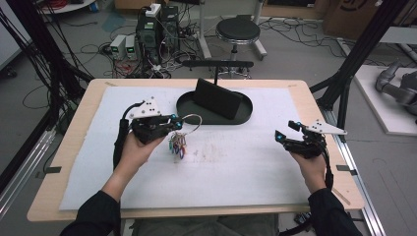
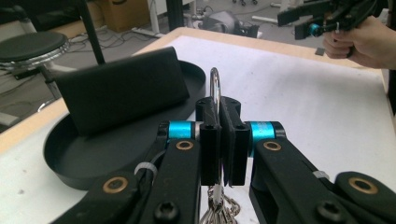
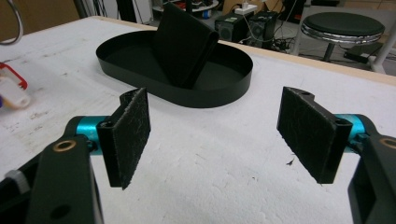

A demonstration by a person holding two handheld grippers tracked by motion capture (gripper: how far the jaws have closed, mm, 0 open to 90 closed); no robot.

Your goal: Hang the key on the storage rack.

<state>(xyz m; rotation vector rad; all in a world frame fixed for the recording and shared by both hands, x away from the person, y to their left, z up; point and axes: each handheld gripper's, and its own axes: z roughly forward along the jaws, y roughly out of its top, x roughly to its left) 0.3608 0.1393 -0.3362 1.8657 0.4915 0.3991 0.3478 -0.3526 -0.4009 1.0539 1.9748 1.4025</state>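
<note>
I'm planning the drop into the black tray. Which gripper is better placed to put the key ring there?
Left. The left gripper is already shut on the key ring, close to the black tray. The right gripper is open, holds nothing, and sits farther off.

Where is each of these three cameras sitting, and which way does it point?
High view: above the person's side, looking forward and down on the table; forearms and both hands show.
Left gripper view: rides the left gripper, shut on a key ring; the other hand shows far off.
Right gripper view: rides the right gripper, jaws open.
Both gripper views share the black tray and wallet.
</note>
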